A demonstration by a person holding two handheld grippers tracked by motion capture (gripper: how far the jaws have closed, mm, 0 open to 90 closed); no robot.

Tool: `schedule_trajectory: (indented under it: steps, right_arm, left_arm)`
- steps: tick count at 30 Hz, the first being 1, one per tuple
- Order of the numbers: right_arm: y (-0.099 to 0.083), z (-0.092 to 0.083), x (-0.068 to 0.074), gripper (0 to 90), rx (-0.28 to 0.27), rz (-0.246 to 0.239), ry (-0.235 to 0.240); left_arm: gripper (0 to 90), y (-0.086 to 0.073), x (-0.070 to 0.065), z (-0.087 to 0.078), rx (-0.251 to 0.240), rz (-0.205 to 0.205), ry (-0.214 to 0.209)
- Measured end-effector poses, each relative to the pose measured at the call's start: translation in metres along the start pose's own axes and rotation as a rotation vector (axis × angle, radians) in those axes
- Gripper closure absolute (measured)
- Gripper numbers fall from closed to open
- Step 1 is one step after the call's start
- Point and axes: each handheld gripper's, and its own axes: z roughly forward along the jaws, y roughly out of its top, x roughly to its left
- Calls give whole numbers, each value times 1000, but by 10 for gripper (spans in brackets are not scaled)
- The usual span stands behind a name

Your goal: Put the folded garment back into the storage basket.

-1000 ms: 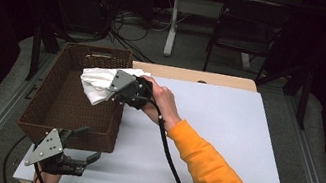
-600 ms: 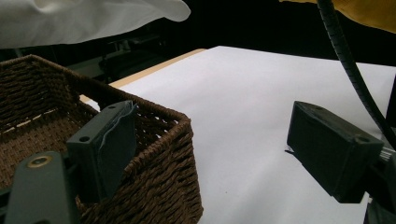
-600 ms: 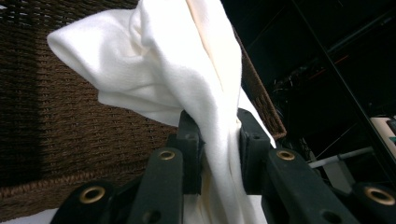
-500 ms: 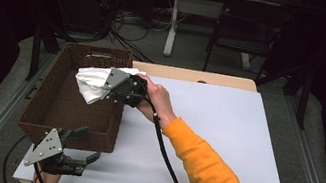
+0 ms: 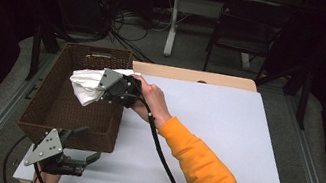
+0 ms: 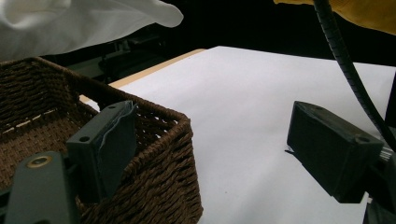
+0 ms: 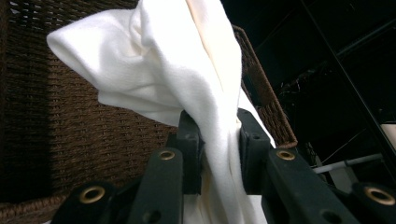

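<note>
Cloth (image 7: pixel 187 79) hangs over the basket (image 5: pixel 46 106), clenched in the right gripper (image 7: pixel 218 154) fingers: light, soft, floppy, likely to sag and slip, so a bunched fold is the best hold. Left gripper (image 6: pixel 205 154) fingers stand released, straddling the basket corner on the worktop (image 5: pixel 224 133)

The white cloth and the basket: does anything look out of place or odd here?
Nothing stands out. The white cloth hangs bunched from the shut right gripper above the brown wicker basket, which looks undamaged on the table's left edge.
</note>
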Motion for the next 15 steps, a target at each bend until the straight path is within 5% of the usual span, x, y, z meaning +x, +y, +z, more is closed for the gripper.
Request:
schedule_trajectory:
  steps: [15]
  right_arm:
    - [7,7,1,749,-17,7,14]
  left_arm:
    - [158,0,0,0,0,0,0]
